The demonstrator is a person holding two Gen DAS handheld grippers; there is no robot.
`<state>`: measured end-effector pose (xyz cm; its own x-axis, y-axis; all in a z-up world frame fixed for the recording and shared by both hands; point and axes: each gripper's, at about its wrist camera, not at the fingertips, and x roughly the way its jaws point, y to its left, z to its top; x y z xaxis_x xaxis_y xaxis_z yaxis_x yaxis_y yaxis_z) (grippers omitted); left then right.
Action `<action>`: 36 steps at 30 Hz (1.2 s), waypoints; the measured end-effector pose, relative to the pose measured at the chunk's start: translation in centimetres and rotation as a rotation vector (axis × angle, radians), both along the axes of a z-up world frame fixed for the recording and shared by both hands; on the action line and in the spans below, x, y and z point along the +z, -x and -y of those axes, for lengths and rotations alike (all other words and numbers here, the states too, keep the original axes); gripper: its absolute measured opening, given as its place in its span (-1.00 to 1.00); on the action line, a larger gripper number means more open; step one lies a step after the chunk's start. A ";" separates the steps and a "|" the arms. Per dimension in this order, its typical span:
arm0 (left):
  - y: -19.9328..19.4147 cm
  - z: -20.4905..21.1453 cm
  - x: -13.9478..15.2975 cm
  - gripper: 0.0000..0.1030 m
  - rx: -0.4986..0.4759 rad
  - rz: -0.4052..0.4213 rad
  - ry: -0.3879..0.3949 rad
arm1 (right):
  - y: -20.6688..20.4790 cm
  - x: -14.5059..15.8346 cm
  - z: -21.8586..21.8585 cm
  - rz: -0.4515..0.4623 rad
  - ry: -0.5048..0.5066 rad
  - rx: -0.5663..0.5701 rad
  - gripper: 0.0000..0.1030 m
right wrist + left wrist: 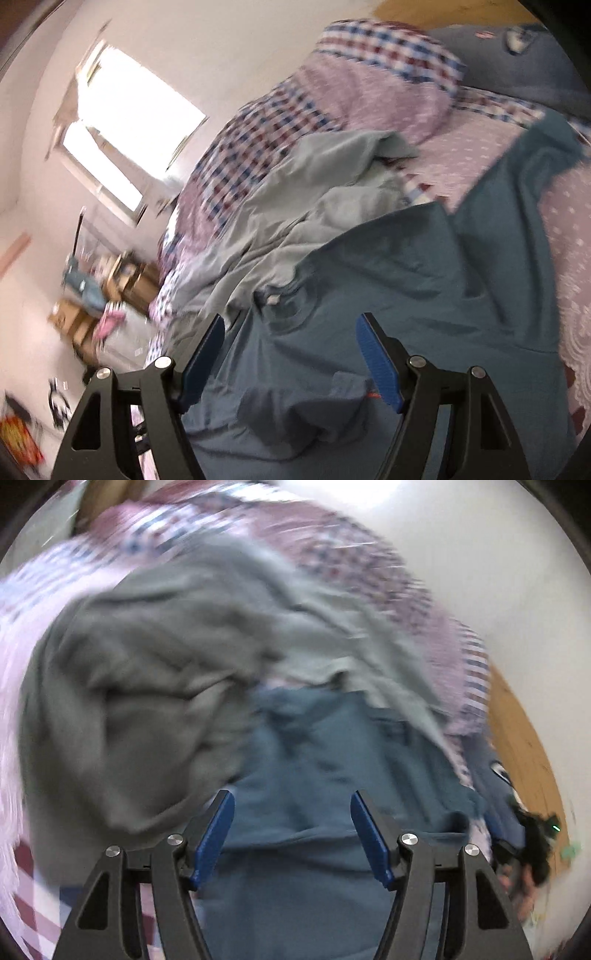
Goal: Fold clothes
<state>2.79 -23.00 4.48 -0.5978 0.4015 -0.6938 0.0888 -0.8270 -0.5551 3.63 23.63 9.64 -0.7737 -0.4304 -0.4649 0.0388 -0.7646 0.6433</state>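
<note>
A teal-blue T-shirt (406, 280) lies spread on the bed, its collar (291, 310) pointing toward a crumpled grey garment (295, 206) beyond it. My right gripper (290, 325) hovers open just above the shirt near the collar, nothing between its blue pads. In the left wrist view the same blue shirt (325, 775) lies below and ahead, with the grey garment (147, 672) heaped at the left. My left gripper (291, 801) is open over the blue shirt and holds nothing. Both views are motion-blurred.
The bed has a pink dotted and checked cover (369, 92) with a pillow at its head. A window (129, 122) and cardboard boxes (110, 295) sit to the left. A wooden floor (524, 738) and the other gripper in a hand (532, 842) show at the right.
</note>
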 end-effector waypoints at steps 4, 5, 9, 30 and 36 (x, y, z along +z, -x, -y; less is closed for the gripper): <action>0.1 0.5 -2.6 0.10 0.046 0.028 -0.043 | 0.2 0.3 3.9 -0.003 -0.143 0.132 0.49; 0.2 0.5 -2.9 0.00 0.051 0.028 -0.051 | 0.4 0.1 5.1 0.008 -0.189 0.170 0.47; -0.3 0.4 -4.5 -0.44 0.074 0.041 -0.062 | 0.6 -1.8 9.2 0.079 -0.411 0.241 0.07; -0.3 1.5 -6.6 -0.76 0.106 0.070 -0.082 | -9.9 -2.1 7.5 0.217 -0.661 0.314 -0.22; -0.2 1.2 -6.4 -0.75 0.095 0.072 -0.061 | -7.8 -1.0 7.5 0.228 -0.648 0.229 -0.04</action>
